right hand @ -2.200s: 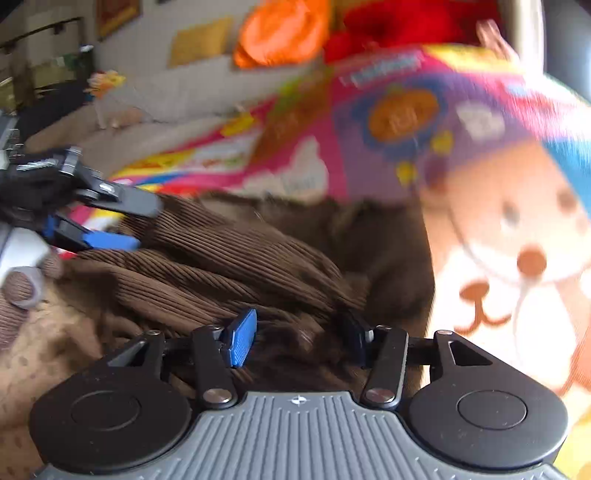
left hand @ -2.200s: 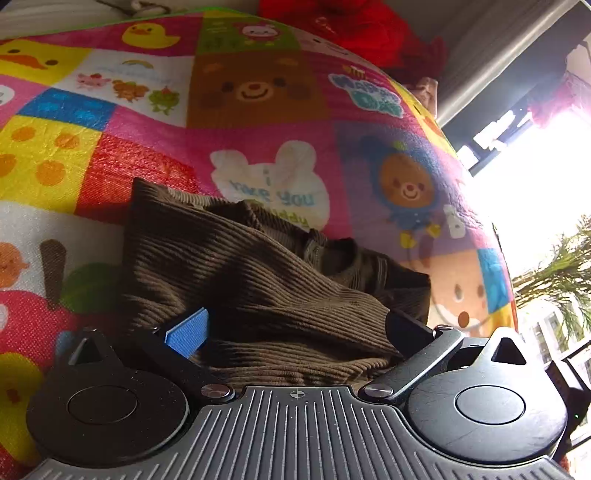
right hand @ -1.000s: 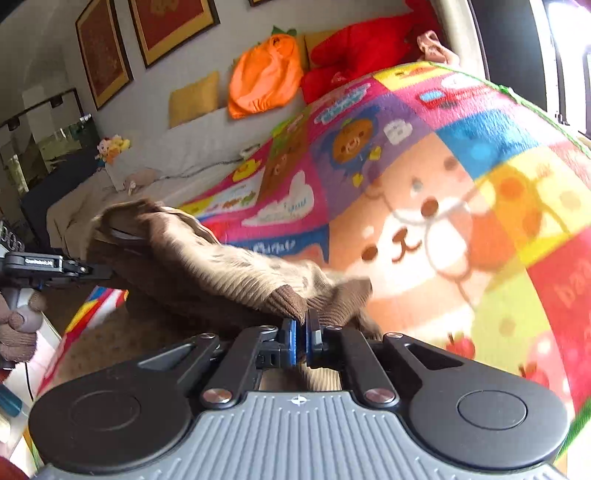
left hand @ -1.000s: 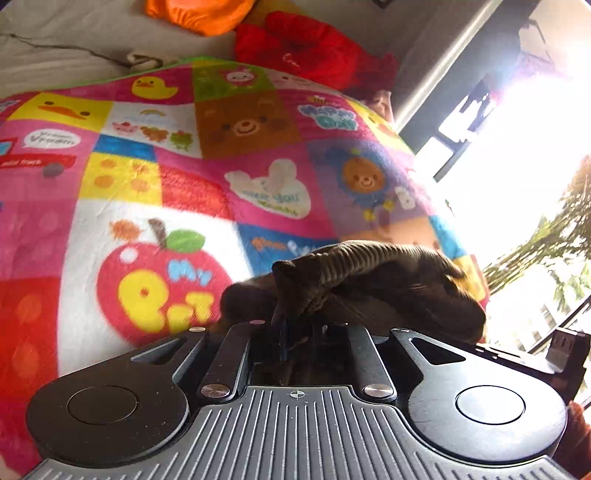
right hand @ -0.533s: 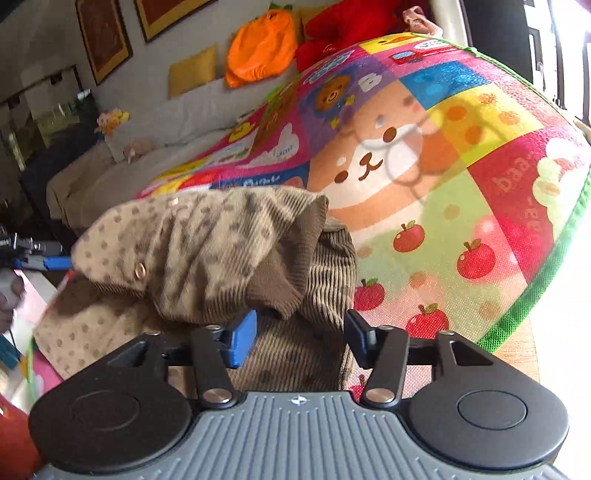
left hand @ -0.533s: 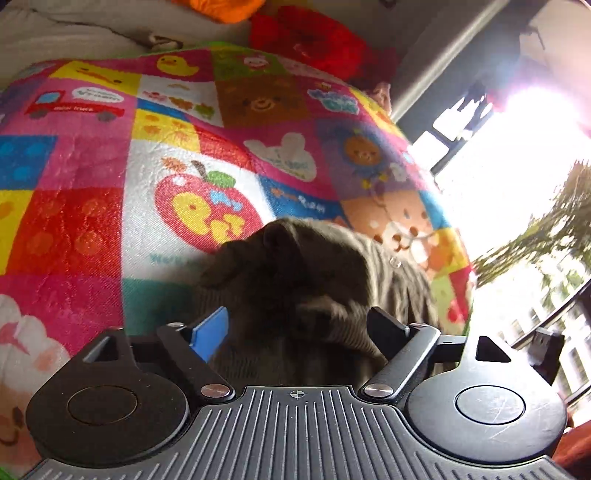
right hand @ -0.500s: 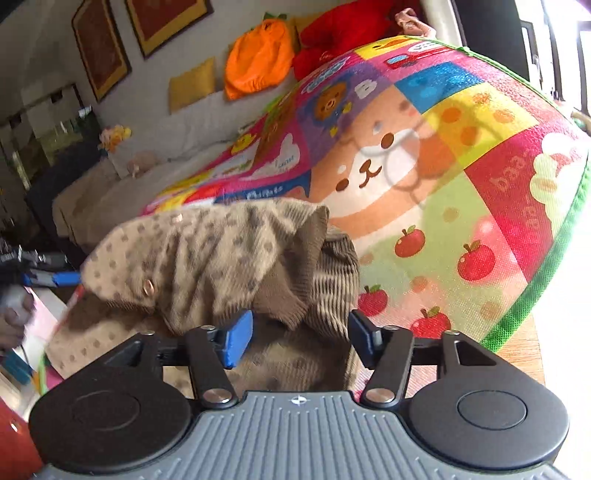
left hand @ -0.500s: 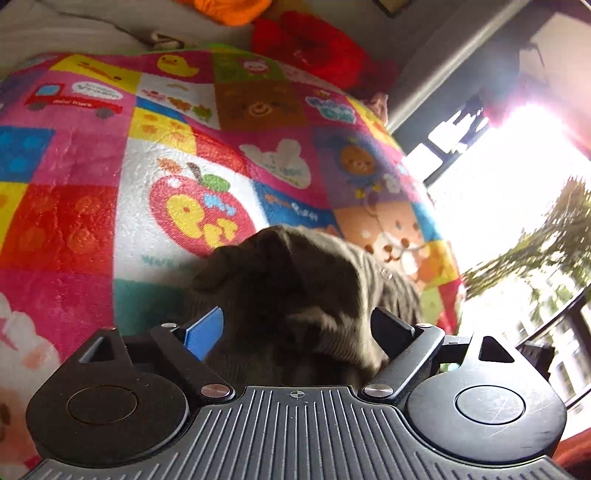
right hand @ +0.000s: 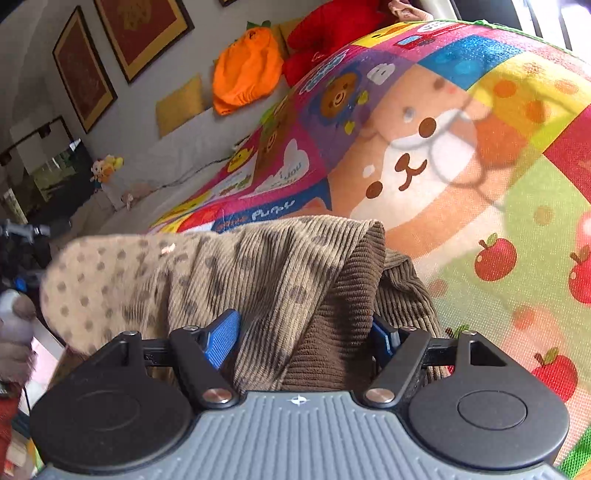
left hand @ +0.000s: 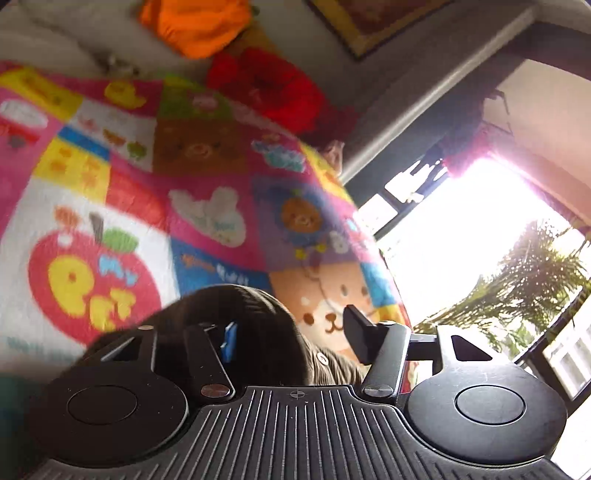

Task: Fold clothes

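A brown corduroy garment [right hand: 295,273] with a beige spotted lining lies folded in a heap at the near edge of the colourful cartoon mat [right hand: 424,147]. My right gripper [right hand: 301,336] is open, and the folded edge of the cloth rises between its blue pads [right hand: 221,336]. In the left wrist view the same garment [left hand: 243,314] bulges up as a dark rounded hump between the fingers of my left gripper [left hand: 291,334], which is open too. The lower part of the heap is hidden behind both gripper bodies.
An orange cushion [right hand: 243,70] and a red plush [right hand: 328,33] sit at the mat's far end, under framed pictures [right hand: 140,29]. A bright window [left hand: 461,229] lies to the right. The mat's green border [right hand: 576,458] runs near right. A gloved hand [right hand: 14,328] shows at far left.
A second ago both grippers were shut on the lifted garment; both have since let go and opened. The garment now rests folded on the mat, and both grippers have moved in close over it.
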